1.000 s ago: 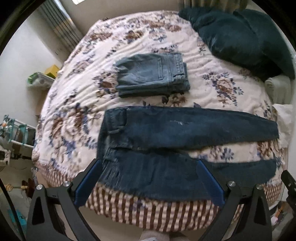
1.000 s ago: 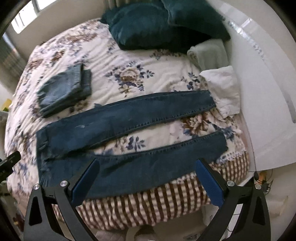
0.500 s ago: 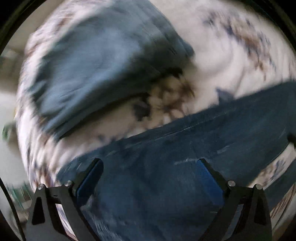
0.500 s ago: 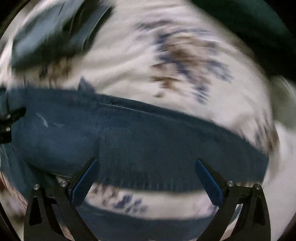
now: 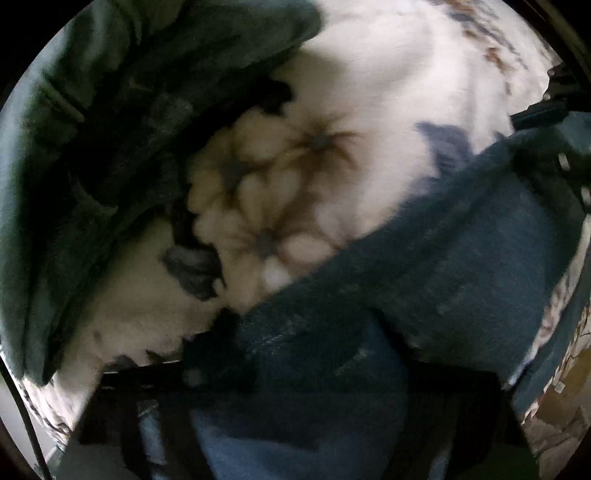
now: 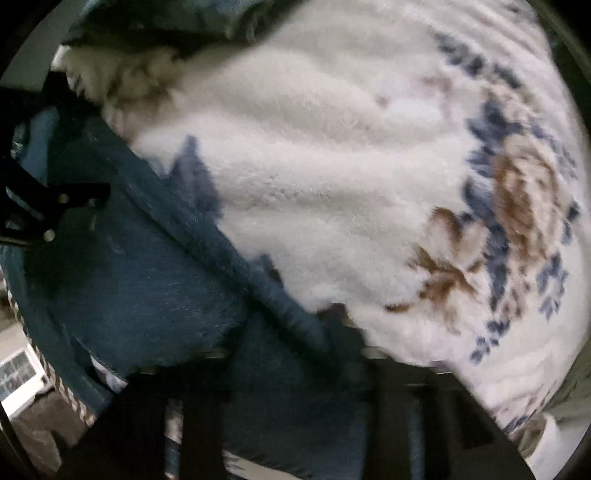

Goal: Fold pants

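The dark blue pants (image 5: 461,266) lie spread on the floral bedspread (image 5: 369,92). Both cameras are pressed close to the cloth and blurred. My left gripper (image 5: 295,376) is down on the far leg's upper edge, with denim bunched between its dark fingers. My right gripper (image 6: 295,365) sits on the same leg (image 6: 147,295) further along, fingers dark and buried in the fabric. How far either pair of jaws is closed does not show. Each gripper appears at the other view's edge: the right one (image 5: 554,110), the left one (image 6: 48,206).
A folded lighter pair of jeans (image 5: 92,129) lies just beyond the left gripper, and its edge shows in the right wrist view (image 6: 147,18). The checked bed skirt (image 6: 55,387) marks the bed's near edge. White fluffy bedspread (image 6: 332,166) stretches beyond the right gripper.
Both grippers have dropped from high above the bed down onto the far pant leg. The blue finger pads seen open earlier are now dark and sunk into the denim.
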`<state>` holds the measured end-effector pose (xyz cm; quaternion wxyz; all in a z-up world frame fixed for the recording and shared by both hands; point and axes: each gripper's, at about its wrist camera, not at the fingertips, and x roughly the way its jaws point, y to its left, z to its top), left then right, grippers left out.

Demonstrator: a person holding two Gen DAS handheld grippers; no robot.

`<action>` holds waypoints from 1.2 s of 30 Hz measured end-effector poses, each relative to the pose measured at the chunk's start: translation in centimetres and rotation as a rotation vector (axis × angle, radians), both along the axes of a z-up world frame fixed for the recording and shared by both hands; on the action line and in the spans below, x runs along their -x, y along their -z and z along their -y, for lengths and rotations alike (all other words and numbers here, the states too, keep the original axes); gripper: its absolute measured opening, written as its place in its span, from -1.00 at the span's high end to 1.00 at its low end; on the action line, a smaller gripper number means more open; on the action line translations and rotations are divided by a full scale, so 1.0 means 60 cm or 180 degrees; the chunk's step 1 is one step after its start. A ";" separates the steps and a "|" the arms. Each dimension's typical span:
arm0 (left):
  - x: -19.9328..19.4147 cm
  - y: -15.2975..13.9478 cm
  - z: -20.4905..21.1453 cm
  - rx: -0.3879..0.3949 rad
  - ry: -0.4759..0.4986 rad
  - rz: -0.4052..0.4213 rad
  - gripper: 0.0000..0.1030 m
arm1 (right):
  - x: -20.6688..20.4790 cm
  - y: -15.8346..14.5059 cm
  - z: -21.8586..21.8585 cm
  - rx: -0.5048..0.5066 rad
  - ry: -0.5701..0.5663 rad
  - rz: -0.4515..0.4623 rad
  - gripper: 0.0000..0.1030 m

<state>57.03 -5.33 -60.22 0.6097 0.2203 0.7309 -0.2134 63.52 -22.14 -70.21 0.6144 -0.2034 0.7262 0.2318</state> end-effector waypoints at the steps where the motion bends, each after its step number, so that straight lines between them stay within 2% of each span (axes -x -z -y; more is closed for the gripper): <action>1: 0.009 -0.009 0.001 -0.0005 -0.0011 -0.0008 0.44 | 0.007 -0.011 0.006 -0.0033 0.0045 0.0062 0.63; 2: 0.013 -0.021 0.000 -0.0011 -0.0041 0.0015 0.59 | 0.015 -0.024 0.011 -0.0081 0.0085 0.0132 0.67; 5: 0.028 -0.060 -0.009 -0.0017 -0.0222 0.0168 0.74 | 0.041 -0.057 0.035 -0.0225 0.0301 0.0242 0.75; 10: 0.066 -0.182 -0.048 0.0215 -0.0825 0.0574 0.77 | 0.113 -0.125 0.081 -0.0384 0.0635 0.0496 0.80; 13: 0.145 -0.263 -0.074 0.0345 -0.1248 0.0763 0.78 | 0.175 -0.179 0.100 -0.0513 0.0854 0.0636 0.81; 14: 0.180 -0.277 -0.082 0.0389 -0.1393 0.0787 0.78 | 0.187 -0.188 0.082 -0.0518 0.0866 0.0685 0.81; 16: 0.274 -0.258 -0.073 0.0417 -0.1666 0.0742 0.78 | 0.249 -0.205 0.067 -0.0537 0.0853 0.0732 0.81; 17: 0.312 -0.254 -0.071 0.0436 -0.1807 0.0694 0.78 | 0.278 -0.192 0.040 -0.0528 0.0821 0.0747 0.81; 19: 0.387 -0.213 -0.051 0.0422 -0.2028 0.0538 0.78 | 0.358 -0.200 0.031 -0.0473 0.0738 0.0709 0.82; 21: 0.440 -0.172 -0.043 0.0367 -0.2167 0.0409 0.78 | 0.410 -0.173 0.025 -0.0409 0.0666 0.0611 0.83; 24: 0.485 -0.082 -0.033 0.0297 -0.2464 0.0101 0.79 | 0.488 -0.104 0.011 -0.0200 0.0608 0.0398 0.83; 27: 0.492 -0.042 -0.033 0.0248 -0.2538 0.0017 0.78 | 0.523 -0.049 0.004 -0.0049 0.0562 0.0318 0.82; 29: 0.487 -0.038 -0.030 0.0224 -0.2560 0.0067 0.70 | 0.525 -0.028 0.009 -0.0022 0.0736 0.0219 0.80; 33: 0.486 -0.068 -0.021 0.0216 -0.2641 0.0097 0.65 | 0.510 -0.026 0.038 -0.0150 0.1183 -0.0038 0.58; 34: 0.489 -0.082 -0.018 0.0166 -0.2620 0.0131 0.54 | 0.508 -0.030 0.053 -0.0198 0.1358 -0.0118 0.05; 35: 0.492 -0.091 -0.014 0.0123 -0.2618 0.0150 0.20 | 0.506 -0.034 0.066 -0.0261 0.1508 -0.0188 -0.73; 36: 0.495 -0.101 -0.013 0.0119 -0.2649 0.0177 -0.04 | 0.508 -0.039 0.082 -0.0341 0.1667 -0.0242 -0.88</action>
